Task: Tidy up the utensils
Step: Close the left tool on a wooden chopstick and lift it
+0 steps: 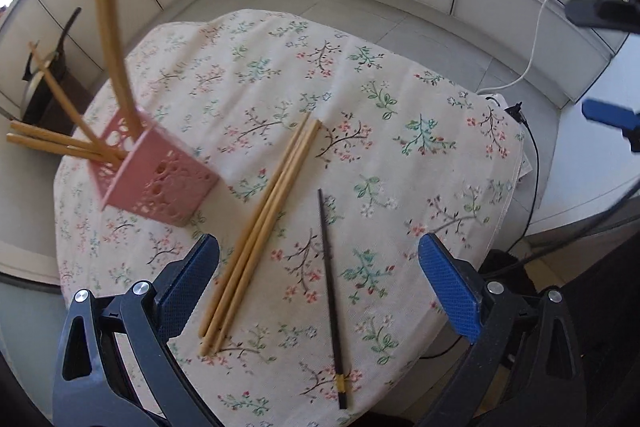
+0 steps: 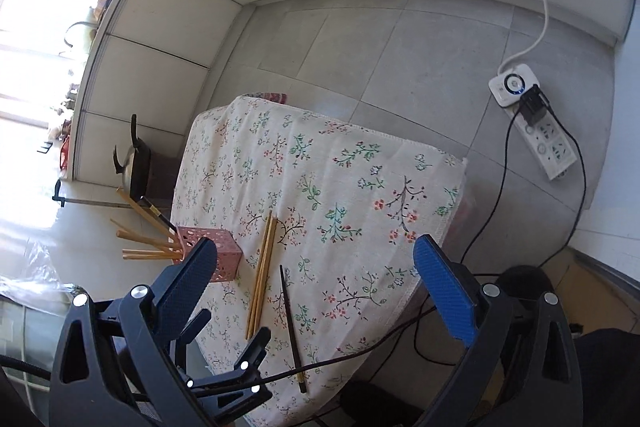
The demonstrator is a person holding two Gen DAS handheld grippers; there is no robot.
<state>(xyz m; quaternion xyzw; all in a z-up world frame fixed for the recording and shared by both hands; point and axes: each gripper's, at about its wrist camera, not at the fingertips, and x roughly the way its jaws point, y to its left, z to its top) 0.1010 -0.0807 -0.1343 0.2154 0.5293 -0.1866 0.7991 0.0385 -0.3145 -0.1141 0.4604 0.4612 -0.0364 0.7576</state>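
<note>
1. Done: several chopsticks stand in the pink holder (image 1: 154,183), far left on the table (image 1: 400,99).
2. Left: three bamboo sticks (image 1: 260,231) and one black chopstick (image 1: 331,301) lie loose.
3. Left gripper (image 1: 320,275) and right gripper (image 2: 312,279): both spread wide, empty.

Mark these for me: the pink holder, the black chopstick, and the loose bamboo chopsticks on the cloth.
pink holder (image 1: 160,183): left wrist view, on its perforated side wall.
black chopstick (image 1: 328,267): left wrist view, mid-shaft.
bamboo chopsticks (image 1: 264,223): left wrist view, middle of the bundle lying on the cloth.
</note>
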